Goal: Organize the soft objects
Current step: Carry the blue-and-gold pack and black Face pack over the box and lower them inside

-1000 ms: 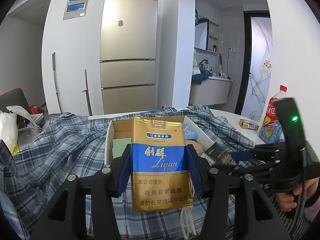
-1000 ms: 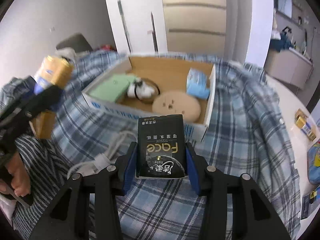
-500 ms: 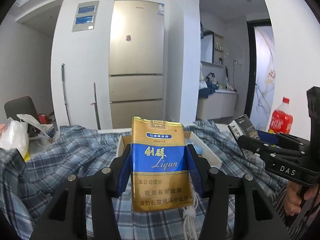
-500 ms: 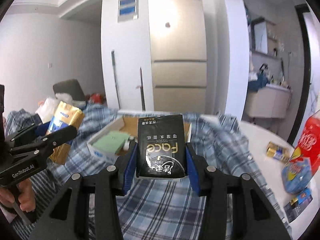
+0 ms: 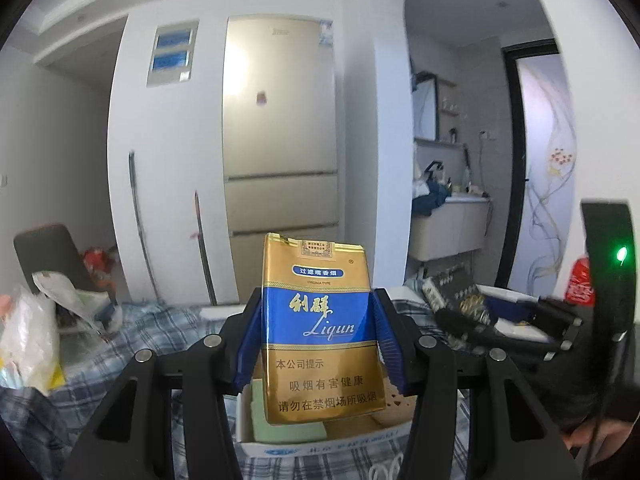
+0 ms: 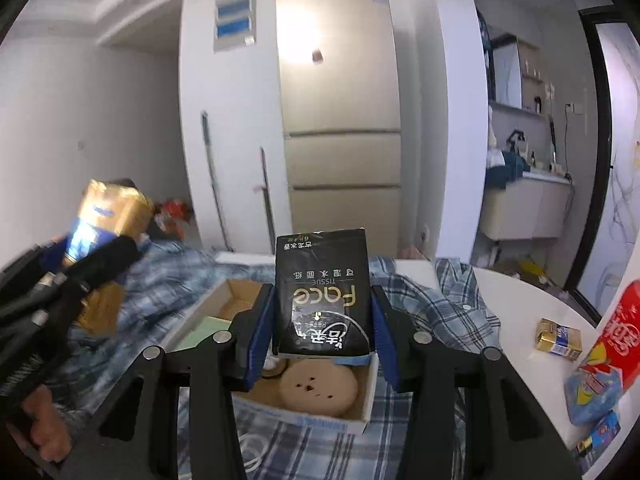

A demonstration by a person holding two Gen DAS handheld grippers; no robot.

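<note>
My left gripper [image 5: 318, 340] is shut on a gold and blue soft cigarette pack [image 5: 318, 332], held upright above the near edge of an open cardboard box [image 5: 320, 440]. My right gripper [image 6: 322, 332] is shut on a black tissue pack [image 6: 322, 292], held over the same box [image 6: 304, 412]. The box holds a green pad [image 6: 204, 330], a round tan disc [image 6: 318, 386] and a white cable. The left gripper and its pack show at the left of the right wrist view [image 6: 108, 216]. The right gripper shows at the right of the left wrist view [image 5: 500, 320].
The box sits on a blue plaid cloth [image 6: 452, 304] over a white table [image 6: 520, 304]. A small gold pack [image 6: 558, 338], a red bottle [image 6: 616, 328] and blue packets [image 6: 592, 392] lie at the right. Plastic bags [image 5: 32, 332] lie at the left. A white cord [image 6: 250, 452] lies in front of the box.
Both grippers have moved forward and now sit over the box. In the left wrist view the box has shifted from behind the pack to below it. Both still hold their packs.
</note>
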